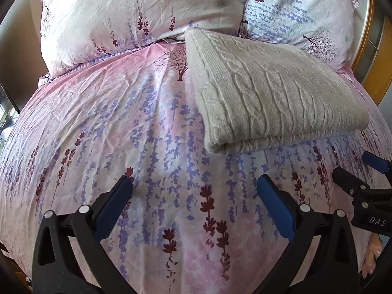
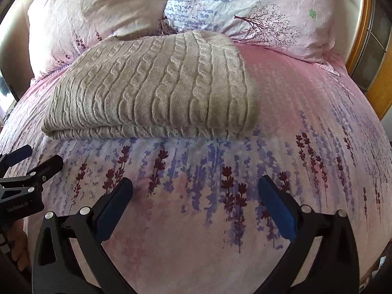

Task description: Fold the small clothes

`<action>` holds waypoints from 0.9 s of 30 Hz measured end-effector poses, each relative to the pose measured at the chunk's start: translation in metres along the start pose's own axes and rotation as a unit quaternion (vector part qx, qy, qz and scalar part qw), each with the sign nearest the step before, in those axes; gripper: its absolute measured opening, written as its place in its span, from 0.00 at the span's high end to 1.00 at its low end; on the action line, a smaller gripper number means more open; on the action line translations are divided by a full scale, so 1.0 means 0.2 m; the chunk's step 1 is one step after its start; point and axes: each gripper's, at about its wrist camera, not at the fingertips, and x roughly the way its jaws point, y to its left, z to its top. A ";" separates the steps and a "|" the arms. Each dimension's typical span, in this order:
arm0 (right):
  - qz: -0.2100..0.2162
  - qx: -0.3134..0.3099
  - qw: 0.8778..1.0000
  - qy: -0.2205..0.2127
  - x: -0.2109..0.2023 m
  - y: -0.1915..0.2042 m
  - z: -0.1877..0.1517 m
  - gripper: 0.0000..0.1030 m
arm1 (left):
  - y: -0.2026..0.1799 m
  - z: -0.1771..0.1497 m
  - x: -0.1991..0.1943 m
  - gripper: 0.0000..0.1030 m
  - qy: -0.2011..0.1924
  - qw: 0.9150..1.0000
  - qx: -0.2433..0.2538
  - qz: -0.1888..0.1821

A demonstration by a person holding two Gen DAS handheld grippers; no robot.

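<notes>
Left wrist view: left gripper (image 1: 194, 180) has its jaws spread wide with nothing between them, above the pink floral bedsheet (image 1: 98, 127); the folded beige cable-knit sweater (image 1: 269, 93) lies flat on the sheet at about 1 o'clock, apart from the fingers, with two pillows (image 1: 122, 17) at 12 o'clock and the right gripper (image 1: 360, 171) poking in at 3 o'clock. Right wrist view: right gripper (image 2: 196, 180) is spread fully apart and empty over the bedsheet (image 2: 306, 122), the sweater (image 2: 152, 85) at 11 o'clock clear of the fingers, the left gripper (image 2: 34, 159) at 9 o'clock, also spread and empty.
</notes>
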 end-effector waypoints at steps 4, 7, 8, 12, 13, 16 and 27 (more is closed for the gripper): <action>-0.002 0.002 1.000 -0.002 -0.01 0.00 -0.01 0.01 | 0.00 0.00 0.00 0.02 -0.001 1.000 0.000 0.001; -0.001 0.002 1.000 -0.003 -0.01 0.00 -0.02 0.01 | 0.00 0.00 0.00 0.02 -0.002 1.000 -0.001 0.002; -0.001 0.003 1.000 -0.003 -0.01 0.00 -0.02 0.01 | 0.00 0.00 0.00 0.02 -0.003 1.000 0.000 0.002; -0.001 0.002 1.000 -0.003 -0.01 0.00 -0.01 0.01 | 0.00 0.00 0.00 0.02 -0.002 1.000 -0.001 0.002; -0.001 0.002 1.000 -0.003 -0.01 0.00 -0.02 0.01 | 0.00 0.00 0.00 0.02 -0.003 1.000 -0.001 0.002; -0.001 0.002 1.000 -0.003 -0.01 0.00 -0.02 0.01 | 0.00 0.00 0.01 0.02 -0.002 1.000 0.000 0.002; -0.001 0.002 1.000 -0.003 -0.01 0.00 -0.01 0.01 | 0.00 0.00 0.00 0.02 -0.003 1.000 -0.001 0.002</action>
